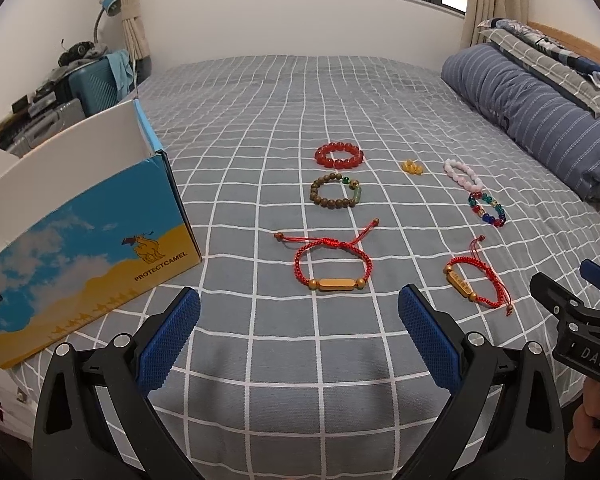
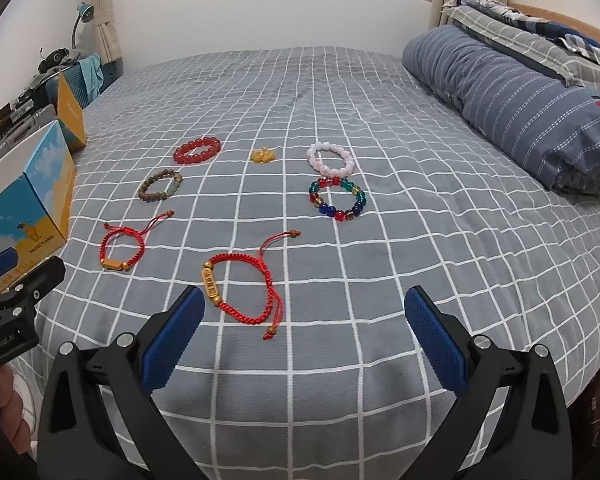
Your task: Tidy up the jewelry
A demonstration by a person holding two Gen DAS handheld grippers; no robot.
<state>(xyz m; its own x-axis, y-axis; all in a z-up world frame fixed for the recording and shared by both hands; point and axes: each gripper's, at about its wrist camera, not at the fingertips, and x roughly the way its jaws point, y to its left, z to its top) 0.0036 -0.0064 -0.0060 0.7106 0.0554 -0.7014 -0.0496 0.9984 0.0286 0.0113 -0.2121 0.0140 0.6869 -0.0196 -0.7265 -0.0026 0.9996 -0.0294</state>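
Several bracelets lie on the grey checked bedspread (image 1: 300, 96). A red bead bracelet (image 1: 339, 155), a brown wooden bead bracelet (image 1: 335, 191), a small yellow piece (image 1: 412, 167), a pink bead bracelet (image 1: 464, 175), a multicoloured bead bracelet (image 1: 486, 209) and two red cord bracelets with gold bars (image 1: 332, 266) (image 1: 474, 282). An open blue and yellow cardboard box (image 1: 88, 248) stands at the left. My left gripper (image 1: 298, 312) is open and empty, just short of the nearer cord bracelet. My right gripper (image 2: 306, 314) is open and empty, its left finger beside the other cord bracelet (image 2: 240, 292).
A rolled blue striped duvet (image 2: 520, 100) and pillows (image 2: 540, 32) lie along the right side of the bed. Suitcases (image 1: 92, 84) and clutter stand beyond the bed's left edge. The bed's front edge is just below both grippers.
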